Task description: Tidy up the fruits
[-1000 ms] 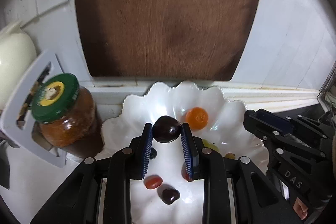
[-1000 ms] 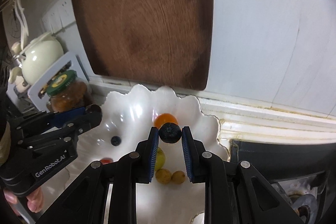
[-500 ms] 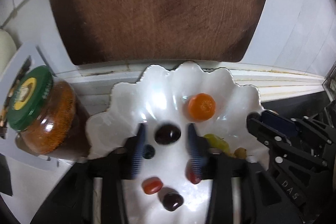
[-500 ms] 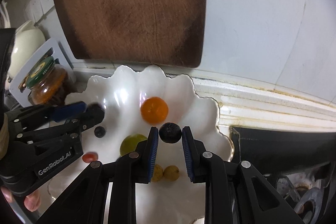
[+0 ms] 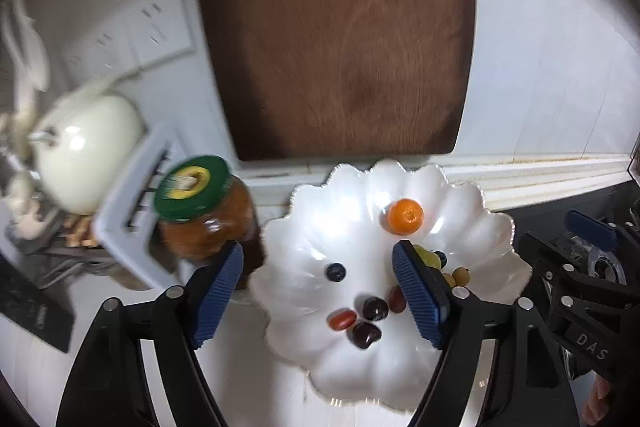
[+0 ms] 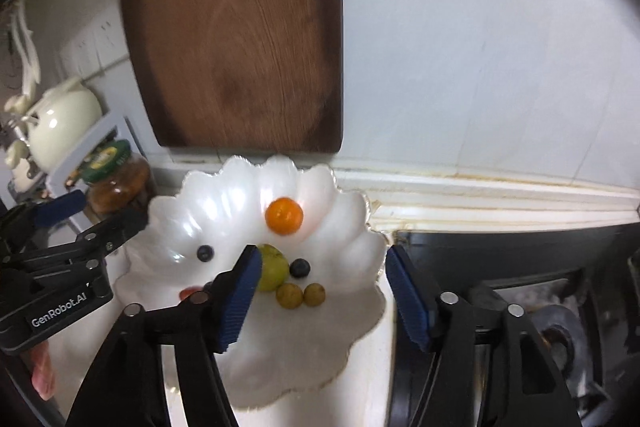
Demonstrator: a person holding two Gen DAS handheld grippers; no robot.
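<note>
A white scalloped plate (image 5: 320,219) (image 6: 224,203) holds an orange (image 5: 405,216) (image 6: 284,215), a green fruit (image 6: 274,269), two small yellow fruits (image 6: 289,295), two blueberries (image 5: 335,271) (image 6: 299,267), two dark grapes (image 5: 375,308) and a red tomato (image 5: 343,319). My left gripper (image 5: 318,287) hovers above the plate's left half, its jaws opening with nothing held between them. My right gripper (image 6: 324,295) hovers above the plate's right half, its jaws also opening and empty. Each gripper shows at the edge of the other's view.
A brown cutting board (image 5: 340,27) leans on the wall behind the plate. A jar with a green lid (image 5: 196,195), a white rack (image 5: 136,187) and a cream teapot (image 5: 84,147) stand to the left. A dark stove (image 6: 520,267) lies to the right.
Both grippers opened and drew back and up. The left let go of a dark grape, the right of a blueberry; both fruits now lie on the plate.
</note>
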